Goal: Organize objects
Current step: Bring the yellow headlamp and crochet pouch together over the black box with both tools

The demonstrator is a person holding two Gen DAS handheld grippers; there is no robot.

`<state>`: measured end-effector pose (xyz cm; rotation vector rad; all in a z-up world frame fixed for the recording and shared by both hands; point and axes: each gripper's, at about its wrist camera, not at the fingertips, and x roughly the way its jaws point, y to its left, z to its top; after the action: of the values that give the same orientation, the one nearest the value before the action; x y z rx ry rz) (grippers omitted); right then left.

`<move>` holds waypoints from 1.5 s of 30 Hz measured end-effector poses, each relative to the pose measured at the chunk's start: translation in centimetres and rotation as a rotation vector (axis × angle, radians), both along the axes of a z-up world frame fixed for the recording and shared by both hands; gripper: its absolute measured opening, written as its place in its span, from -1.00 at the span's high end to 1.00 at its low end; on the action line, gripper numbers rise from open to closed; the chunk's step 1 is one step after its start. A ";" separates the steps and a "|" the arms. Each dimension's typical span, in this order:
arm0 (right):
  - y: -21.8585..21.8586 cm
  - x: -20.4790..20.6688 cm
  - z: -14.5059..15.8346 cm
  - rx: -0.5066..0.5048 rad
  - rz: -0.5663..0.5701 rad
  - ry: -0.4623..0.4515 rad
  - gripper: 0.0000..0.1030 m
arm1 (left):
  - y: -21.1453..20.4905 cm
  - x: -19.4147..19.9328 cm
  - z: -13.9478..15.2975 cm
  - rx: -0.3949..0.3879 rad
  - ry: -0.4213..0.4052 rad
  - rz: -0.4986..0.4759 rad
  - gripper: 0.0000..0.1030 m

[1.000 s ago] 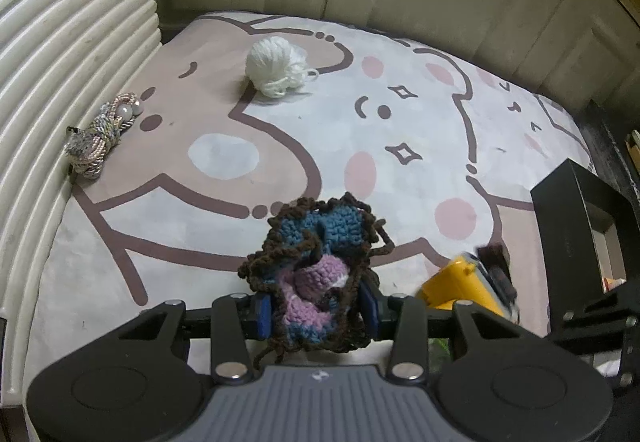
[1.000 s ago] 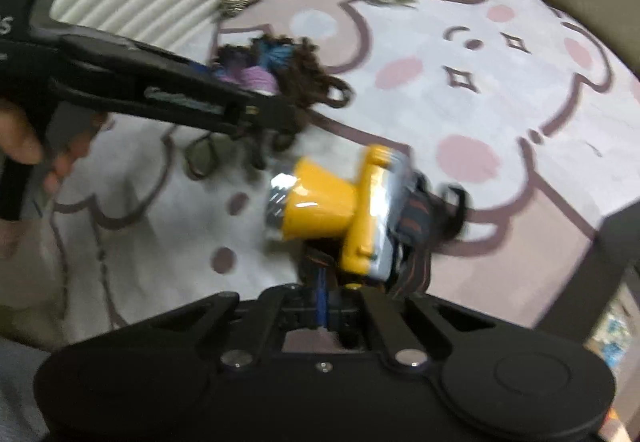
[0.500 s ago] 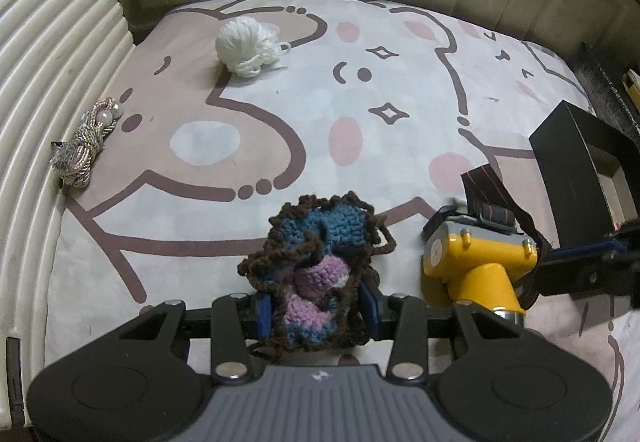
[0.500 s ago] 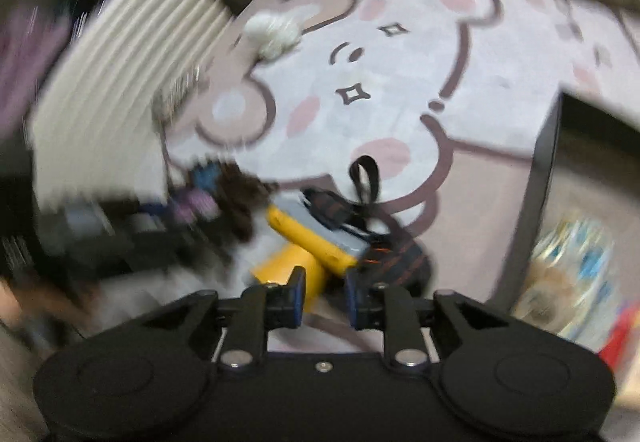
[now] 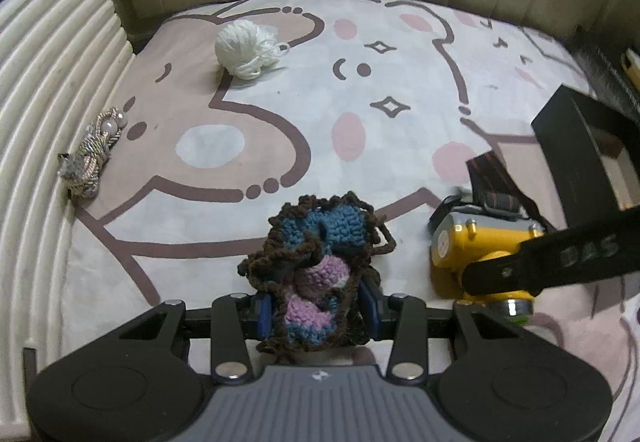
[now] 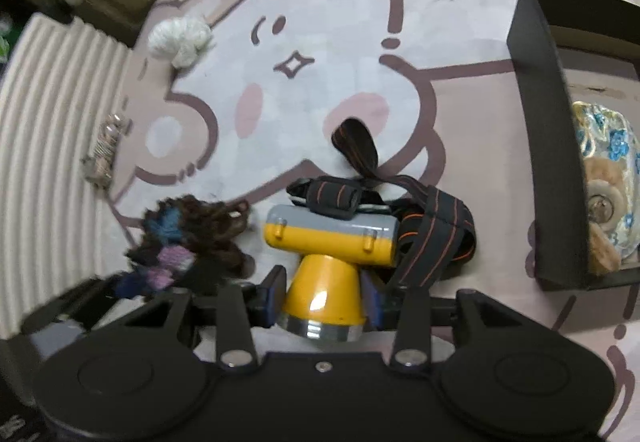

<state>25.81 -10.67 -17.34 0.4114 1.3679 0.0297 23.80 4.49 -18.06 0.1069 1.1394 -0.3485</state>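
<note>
My left gripper is shut on a brown, blue and purple crocheted piece, held just above the bear-print mat; the piece also shows in the right wrist view. My right gripper is shut on the cone of a yellow headlamp with a black and orange strap; the headlamp also shows in the left wrist view. A black open box stands to the right, holding a blue floral item.
A white yarn ball lies at the far side of the mat. A twisted cord bundle with beads lies at the left edge beside a ribbed white board. A beige wall runs behind the mat.
My right gripper has swung round and now grips the headlamp cone squarely, with the box on its right. My left gripper still holds the crocheted piece and has tilted slightly.
</note>
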 end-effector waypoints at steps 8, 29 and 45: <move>1.0 0.1 -1.4 -0.090 0.149 -0.032 0.22 | 0.5 0.2 -0.4 -0.018 0.010 0.023 0.17; -3.1 -2.9 8.7 -0.148 0.240 -0.484 0.22 | 0.2 -1.6 8.0 -0.181 -0.266 0.136 0.19; -15.2 -5.8 10.6 -0.246 0.059 -0.649 0.22 | -6.9 -2.8 11.7 -0.345 -0.454 0.052 0.19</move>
<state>19.99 -25.85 -6.76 0.1305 0.7291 0.0392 21.01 -2.37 -6.33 -0.1424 0.6211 -0.4436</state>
